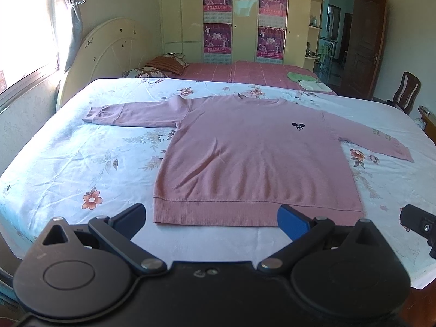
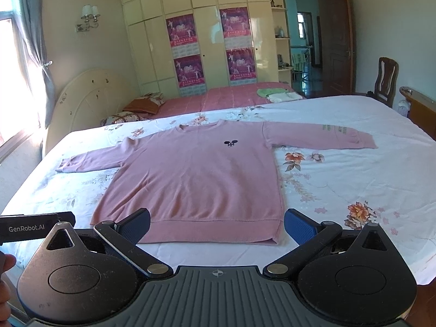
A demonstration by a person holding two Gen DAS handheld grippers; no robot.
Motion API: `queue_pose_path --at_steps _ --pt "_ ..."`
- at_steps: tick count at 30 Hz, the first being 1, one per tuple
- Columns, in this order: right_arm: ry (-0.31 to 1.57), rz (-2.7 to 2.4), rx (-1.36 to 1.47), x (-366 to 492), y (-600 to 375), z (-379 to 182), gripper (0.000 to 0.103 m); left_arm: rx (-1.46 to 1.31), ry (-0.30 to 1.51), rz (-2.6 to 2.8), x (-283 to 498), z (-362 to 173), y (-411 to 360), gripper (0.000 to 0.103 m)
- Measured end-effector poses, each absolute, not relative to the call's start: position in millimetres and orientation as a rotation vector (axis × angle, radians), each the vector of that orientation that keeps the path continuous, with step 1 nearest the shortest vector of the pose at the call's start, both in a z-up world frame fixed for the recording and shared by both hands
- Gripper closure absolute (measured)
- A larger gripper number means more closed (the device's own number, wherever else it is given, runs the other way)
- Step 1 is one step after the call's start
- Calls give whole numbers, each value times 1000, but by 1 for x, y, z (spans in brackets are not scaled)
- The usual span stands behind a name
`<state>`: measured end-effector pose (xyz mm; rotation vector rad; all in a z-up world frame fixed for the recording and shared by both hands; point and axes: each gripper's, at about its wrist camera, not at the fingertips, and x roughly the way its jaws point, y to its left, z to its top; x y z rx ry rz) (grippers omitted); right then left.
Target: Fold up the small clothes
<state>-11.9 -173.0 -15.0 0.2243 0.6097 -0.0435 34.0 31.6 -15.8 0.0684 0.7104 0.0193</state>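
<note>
A small pink long-sleeved sweatshirt lies flat, front up, on a floral bedsheet, sleeves spread to both sides, hem toward me. It also shows in the right wrist view. A small dark logo sits on its chest. My left gripper is open and empty, just before the hem. My right gripper is open and empty, just before the hem's right half. The right gripper's body shows at the left wrist view's right edge.
The bed's light floral sheet extends wide on both sides of the sweatshirt. Folded green and white clothes lie on a pink bed behind. A headboard and pillows stand at the left, a wooden chair at the right.
</note>
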Motion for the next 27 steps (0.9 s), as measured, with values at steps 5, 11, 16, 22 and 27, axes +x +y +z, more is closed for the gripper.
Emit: queue_pose_path --at_steps 5,11,16,22,27 --pt "613 -76 219 7 -176 -26 0 81 730 2 62 -24 31 0" --pt "609 -93 253 39 -186 -38 0 96 766 -28 102 -40 34 0" --pt "620 -120 232 76 -187 -47 0 103 777 -44 138 -51 42 0" --pt "590 -125 223 120 -186 -53 0 112 785 -60 186 -62 51 0" --pt "590 -143 213 158 -186 -56 0 94 804 -83 222 -69 57 0"
